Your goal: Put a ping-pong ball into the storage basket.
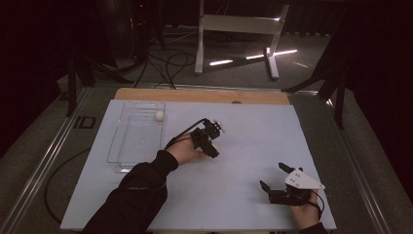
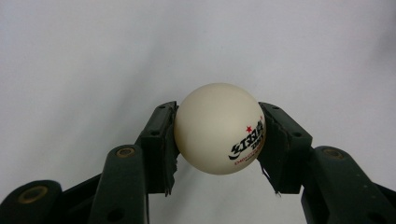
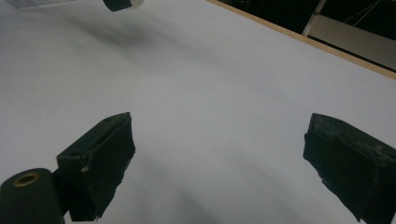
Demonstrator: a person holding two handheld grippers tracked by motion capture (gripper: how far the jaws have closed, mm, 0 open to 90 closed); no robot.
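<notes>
A white ping-pong ball (image 2: 219, 128) with a red star and black lettering sits squeezed between the two black jaws of my left gripper (image 2: 218, 135), which is shut on it above the white mat. From above, that left gripper (image 1: 217, 127) hovers near the middle of the mat (image 1: 253, 141), with the ball (image 1: 222, 128) at its tip. A second white ball (image 1: 159, 115) lies in the far right corner of a clear plastic tray (image 1: 119, 146). My right gripper (image 1: 272, 176) rests open near the front right, its jaws (image 3: 219, 158) wide apart with bare mat between them.
The clear tray stands at the mat's left side. A wooden table edge (image 1: 195, 94) runs along the back. Beyond it are a white metal frame (image 1: 238, 29) and cables on the floor. The left gripper's tip (image 3: 122, 4) shows at the top of the right gripper view.
</notes>
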